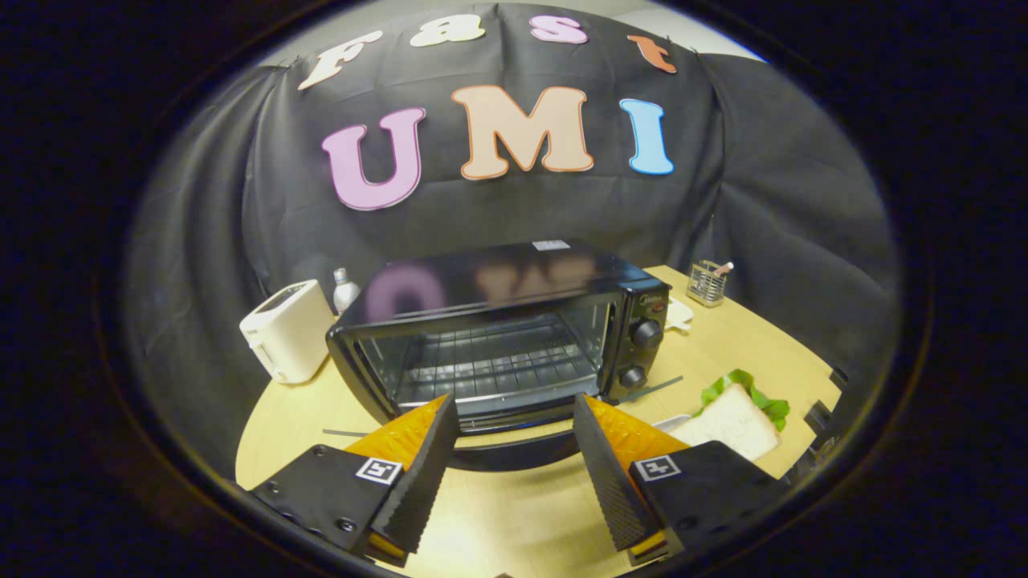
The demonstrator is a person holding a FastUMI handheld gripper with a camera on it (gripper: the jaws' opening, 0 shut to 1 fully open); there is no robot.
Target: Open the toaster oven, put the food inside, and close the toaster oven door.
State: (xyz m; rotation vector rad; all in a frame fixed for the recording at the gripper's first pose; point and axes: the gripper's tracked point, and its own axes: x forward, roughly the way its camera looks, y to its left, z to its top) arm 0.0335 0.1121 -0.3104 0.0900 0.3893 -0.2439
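From the gripper view, my hand-held gripper (pixel 514 449) has its two fingers spread wide, holding nothing, above the near edge of the pale wooden surface (pixel 514 522). Just ahead of them sits the black metal toaster oven (pixel 498 337), its long axis running side to side, its glass front facing me and its door seemingly dropped open, the wire rack visible inside. It looks heavy and rigid. The food, a slice of white bread with green lettuce (pixel 735 417), lies near the surface's right edge, beside my right finger. I judge it soft, light and crushable, so I would pinch its crust edges gently.
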